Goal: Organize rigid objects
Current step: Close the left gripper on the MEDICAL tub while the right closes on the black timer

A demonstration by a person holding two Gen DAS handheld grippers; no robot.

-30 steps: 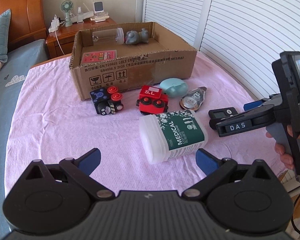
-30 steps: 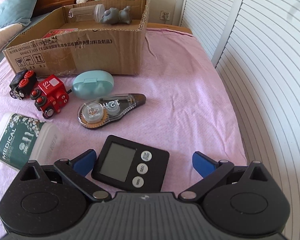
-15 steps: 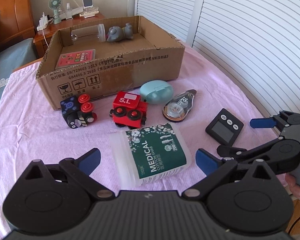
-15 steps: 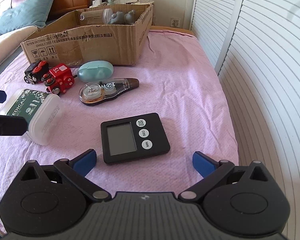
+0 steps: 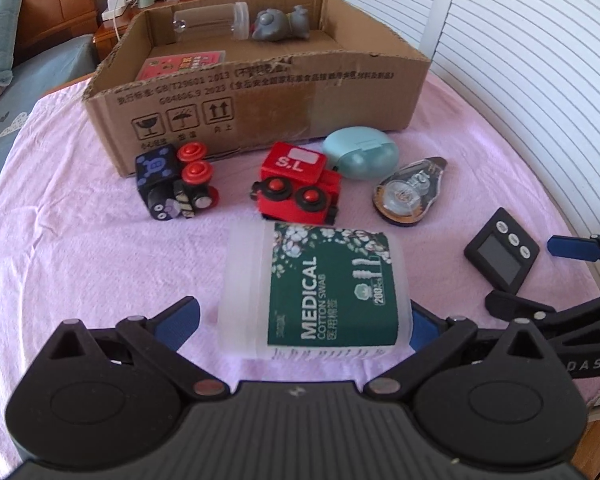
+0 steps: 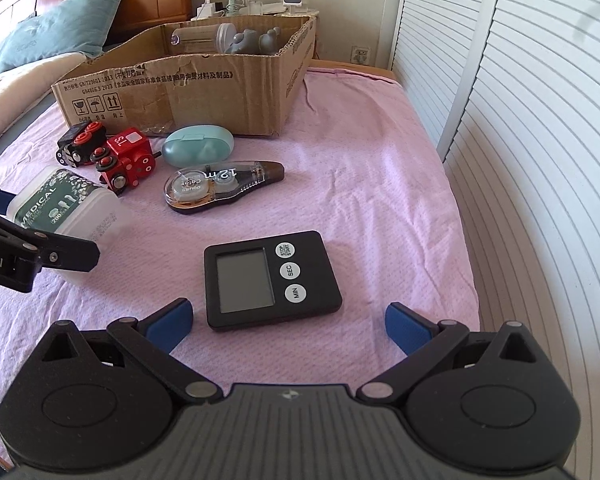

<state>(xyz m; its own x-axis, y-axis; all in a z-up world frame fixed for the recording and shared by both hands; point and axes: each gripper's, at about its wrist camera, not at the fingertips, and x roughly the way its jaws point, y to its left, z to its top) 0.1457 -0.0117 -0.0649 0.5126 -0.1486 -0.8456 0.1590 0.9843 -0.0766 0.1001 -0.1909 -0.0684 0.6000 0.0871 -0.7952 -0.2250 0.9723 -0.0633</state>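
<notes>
A white medical cotton swab tub (image 5: 316,292) lies on its side on the pink cloth. My left gripper (image 5: 300,324) is open, its blue fingertips on either side of the tub's near end. From the right wrist, the left gripper (image 6: 40,226) shows around the tub (image 6: 60,200). A black digital timer (image 6: 272,280) lies flat just ahead of my open right gripper (image 6: 288,326), which holds nothing. The timer (image 5: 500,256) also shows beside the right gripper (image 5: 540,276). An open cardboard box (image 5: 260,96) stands behind.
Between tub and box lie a black toy train (image 5: 176,184), a red toy train (image 5: 296,188), a teal case (image 5: 360,152) and a correction tape (image 5: 410,196). The box holds a clear bottle (image 5: 208,24), a grey figure (image 5: 280,26) and a red pack. White louvred doors (image 6: 520,120) run along the right.
My left gripper has moved forward and down until its open fingers flank the swab tub. The right gripper has drawn back a little from the timer. Both stay open.
</notes>
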